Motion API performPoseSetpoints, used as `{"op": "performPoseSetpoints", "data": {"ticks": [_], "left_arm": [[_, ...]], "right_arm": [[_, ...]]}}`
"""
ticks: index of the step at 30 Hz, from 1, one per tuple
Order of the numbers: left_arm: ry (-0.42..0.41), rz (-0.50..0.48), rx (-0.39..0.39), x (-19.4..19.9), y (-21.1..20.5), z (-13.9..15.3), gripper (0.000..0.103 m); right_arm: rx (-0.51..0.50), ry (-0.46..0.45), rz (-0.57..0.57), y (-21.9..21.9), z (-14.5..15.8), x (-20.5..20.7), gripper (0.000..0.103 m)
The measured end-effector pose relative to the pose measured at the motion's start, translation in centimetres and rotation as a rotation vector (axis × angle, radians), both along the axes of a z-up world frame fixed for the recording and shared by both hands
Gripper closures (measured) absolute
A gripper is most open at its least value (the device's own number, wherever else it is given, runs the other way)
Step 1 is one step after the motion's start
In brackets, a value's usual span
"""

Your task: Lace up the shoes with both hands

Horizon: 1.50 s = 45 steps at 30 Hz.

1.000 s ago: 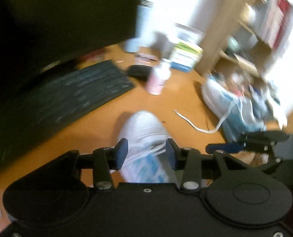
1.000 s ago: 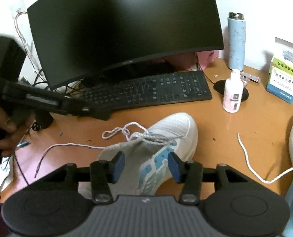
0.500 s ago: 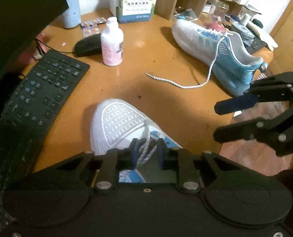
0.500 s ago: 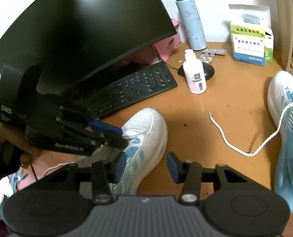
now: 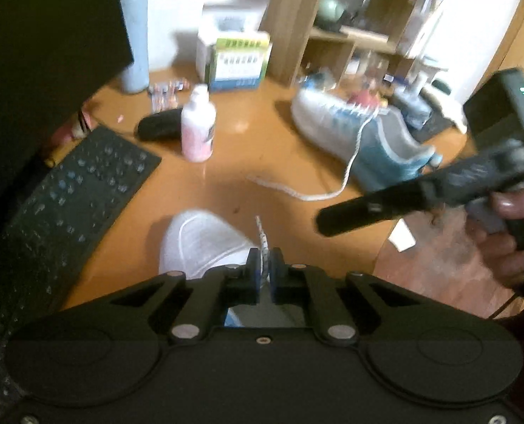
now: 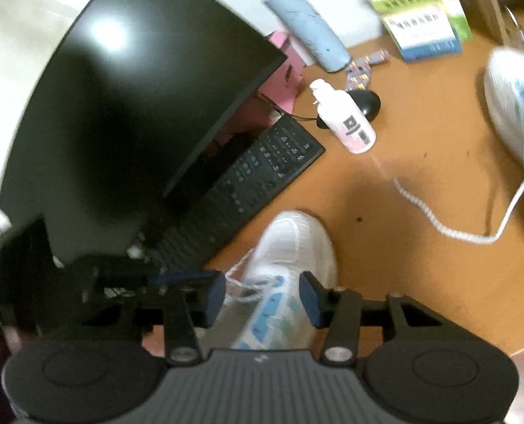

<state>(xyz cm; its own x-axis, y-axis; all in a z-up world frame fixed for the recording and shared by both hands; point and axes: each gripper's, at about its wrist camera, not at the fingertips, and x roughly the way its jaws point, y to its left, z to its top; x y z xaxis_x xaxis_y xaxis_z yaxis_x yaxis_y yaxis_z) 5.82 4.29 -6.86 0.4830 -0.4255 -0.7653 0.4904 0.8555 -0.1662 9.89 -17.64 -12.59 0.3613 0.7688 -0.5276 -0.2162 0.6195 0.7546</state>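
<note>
A white and blue shoe (image 5: 198, 240) lies on the orange desk right below both grippers; it also shows in the right wrist view (image 6: 290, 258). My left gripper (image 5: 265, 268) is shut on the shoe's white lace (image 5: 261, 236), whose end sticks up between the pads. My right gripper (image 6: 262, 296) is open and empty above the shoe's blue side; it shows in the left wrist view (image 5: 385, 205) as a dark blurred shape at the right. A second shoe (image 5: 361, 134) lies at the far right with its lace (image 5: 297, 190) trailing across the desk.
A black keyboard (image 5: 60, 194) and a dark monitor (image 6: 127, 106) stand on the left. A pink-white bottle (image 5: 198, 130), a black mouse (image 5: 156, 127), a blue flask (image 5: 134, 35) and a green-white box (image 5: 237, 60) stand further back. Wooden shelves (image 5: 361, 28) are behind.
My left gripper has shut tight on the lace and lifted it away from the shoe. My right gripper has swung over the shoe, still open. Both views are blurred by motion.
</note>
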Motion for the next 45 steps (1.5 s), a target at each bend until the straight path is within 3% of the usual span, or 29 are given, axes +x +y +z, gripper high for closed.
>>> {"op": "performPoseSetpoints", "data": {"ticks": [8,14,15,16,17,21,34,39,41,43,45], "left_arm": [[-0.025,-0.007,-0.027,-1.7,-0.6,0.4,0.099],[-0.027,-0.013,-0.048,-2.3,-0.8,0.4,0.099],[-0.03,-0.011,-0.05,-2.3,-0.8,0.4,0.099],[-0.031,-0.009,-0.054,-2.4,-0.9,0.4,0.099],[-0.029,-0.008,-0.056,-2.4,-1.0,0.3,0.099],[-0.026,0.0,-0.057,-2.5,-1.1,0.3,0.099],[-0.022,-0.004,-0.01,-2.4,-2.2,0.8,0.097],[-0.037,0.003,-0.008,-2.8,-2.2,0.8,0.102],[-0.063,0.04,0.009,-2.8,-1.5,1.0,0.102],[-0.116,0.12,0.031,-2.5,0.1,1.9,0.102],[-0.23,0.248,0.086,-2.0,2.8,4.1,0.102]], "right_arm": [[0.165,0.141,-0.056,-0.4,-0.7,0.4,0.076],[0.197,0.176,-0.055,-0.3,-1.0,0.3,0.076],[0.199,0.176,-0.053,-0.3,-1.0,0.2,0.083],[0.207,0.179,-0.047,-0.2,-1.1,0.2,0.099],[0.207,0.175,-0.042,-0.2,-1.0,0.2,0.1],[0.2,0.149,-0.03,-0.2,-0.7,-0.2,0.1],[0.027,-0.082,0.102,1.5,2.0,-1.9,0.1],[-0.023,-0.151,0.141,2.1,2.5,-2.5,0.096],[-0.016,-0.153,0.12,1.8,2.6,-2.6,0.095],[-0.006,-0.148,0.098,1.2,2.6,-2.5,0.082],[-0.065,-0.158,0.118,1.3,2.5,-2.8,0.081]]}}
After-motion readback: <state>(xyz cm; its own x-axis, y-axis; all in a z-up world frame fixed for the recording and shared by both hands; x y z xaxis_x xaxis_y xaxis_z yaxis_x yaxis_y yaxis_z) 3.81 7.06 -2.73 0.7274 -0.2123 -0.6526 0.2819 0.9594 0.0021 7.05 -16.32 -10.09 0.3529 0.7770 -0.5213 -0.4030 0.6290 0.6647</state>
